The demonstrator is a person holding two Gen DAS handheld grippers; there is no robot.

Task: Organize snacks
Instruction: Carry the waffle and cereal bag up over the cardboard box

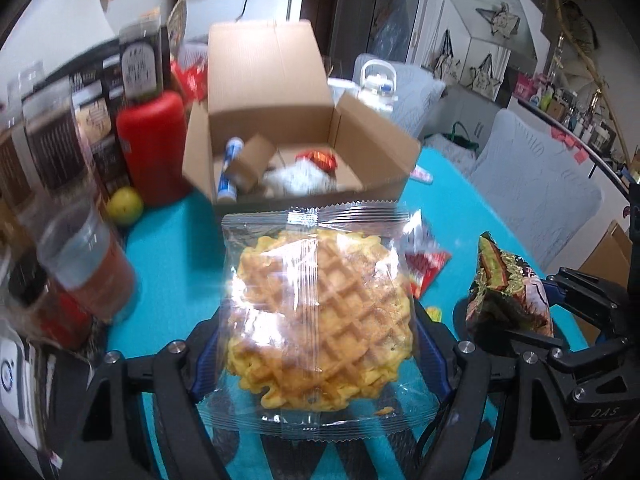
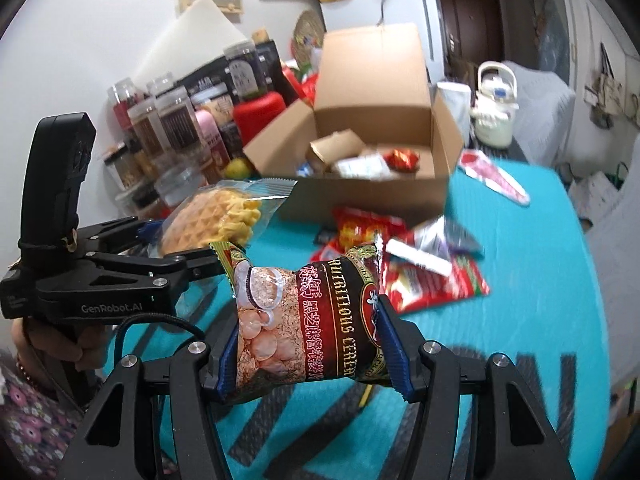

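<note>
My left gripper [image 1: 316,336] is shut on a clear-wrapped waffle [image 1: 320,316], held above the teal table in front of the open cardboard box [image 1: 360,196]. The waffle [image 2: 212,216] and left gripper [image 2: 176,248] also show in the right wrist view. My right gripper [image 2: 308,332] is shut on a dark red cereal packet [image 2: 304,320], held above the table; the packet [image 1: 508,288] shows at the right of the left wrist view. The box [image 2: 372,188] holds a red-wrapped snack [image 2: 404,158], a small carton and other packets.
Loose red snack packets [image 2: 404,256] lie on the teal tablecloth [image 2: 520,280] between the grippers and the box. Jars [image 2: 172,120], a red bottle [image 1: 154,148] and a green fruit [image 1: 126,205] crowd the left. A white kettle [image 2: 494,104] stands behind the box, right.
</note>
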